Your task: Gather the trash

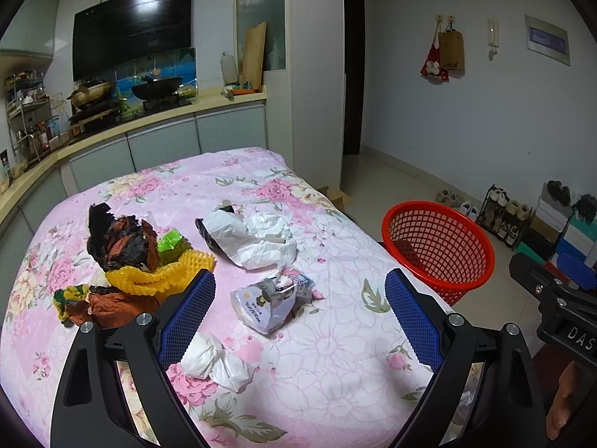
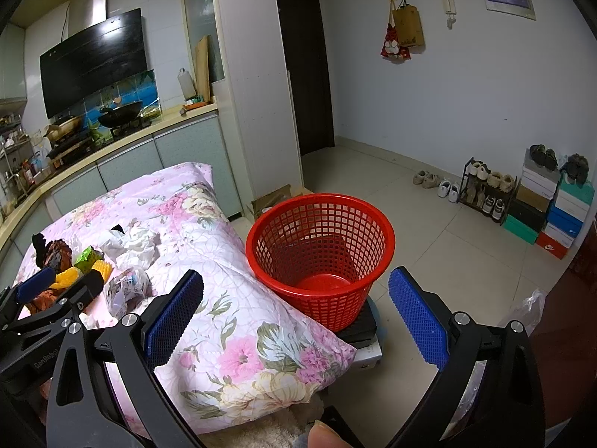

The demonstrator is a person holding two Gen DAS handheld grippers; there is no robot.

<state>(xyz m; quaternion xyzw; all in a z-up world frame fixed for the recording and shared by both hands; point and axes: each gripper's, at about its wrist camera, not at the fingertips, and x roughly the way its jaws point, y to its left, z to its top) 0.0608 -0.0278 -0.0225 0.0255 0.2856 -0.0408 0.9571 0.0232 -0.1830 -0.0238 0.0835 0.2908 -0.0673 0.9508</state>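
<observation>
Left wrist view has my left gripper (image 1: 300,308) spread wide with nothing between the blue pads (image 1: 186,321), hanging over the floral quilt (image 1: 354,373). Right between the fingers, just ahead of the tips, lies the crumpled printed packet (image 1: 270,302); its long axis runs roughly along my line of reach, tilted a little toward the right finger. Nearer me, close against the left pad, sits a small white tissue wad (image 1: 216,360). Further out ahead is the big white wrapper (image 1: 253,239), and off beyond the left finger the heap of black-and-red wrapping (image 1: 119,242) with yellow foam netting (image 1: 164,274). I judge the left gripper the nearer one for any of this, the packet first.

My right gripper (image 2: 296,315) is also open and empty, but it points past the quilt's corner at the red basket (image 2: 321,246), which stands straight ahead between its fingers, beside the quilt.

Only the right wrist view looks down into the basket: I see its bare red floor, no trash yet. Only the left wrist view shows the tissue wad clearly.
</observation>
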